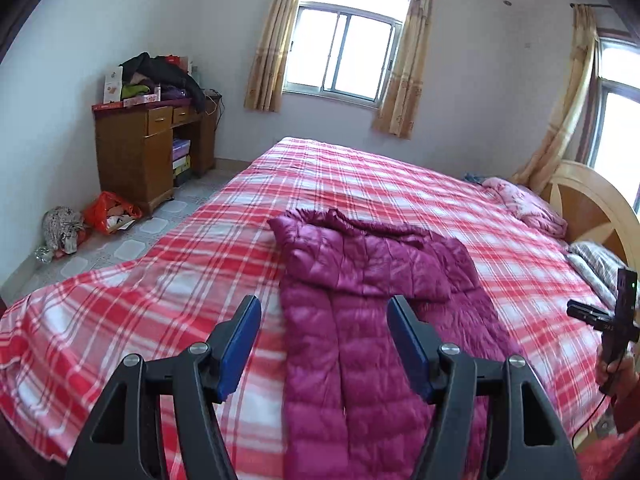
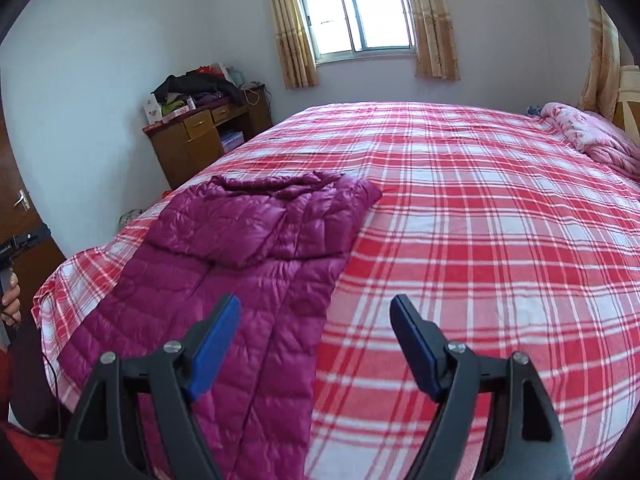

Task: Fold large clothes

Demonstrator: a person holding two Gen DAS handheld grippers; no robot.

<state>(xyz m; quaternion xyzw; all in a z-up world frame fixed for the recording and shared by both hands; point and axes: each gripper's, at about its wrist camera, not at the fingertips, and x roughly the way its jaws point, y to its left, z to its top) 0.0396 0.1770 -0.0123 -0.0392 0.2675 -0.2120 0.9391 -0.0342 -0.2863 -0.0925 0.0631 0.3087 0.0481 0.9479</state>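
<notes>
Hovering above the bed with nothing between their blue pads, the left gripper [image 1: 323, 340] and right gripper [image 2: 315, 340] both stand wide apart and hold nothing. Below them the quilted magenta down jacket [image 1: 360, 300] lies lengthwise on the red-and-white plaid bedspread [image 2: 480, 220], its sleeves seemingly folded across the chest. My guess is a lengthwise fold comes next: both grippers must drop to the near hem, pinch it and carry it toward the collar.
</notes>
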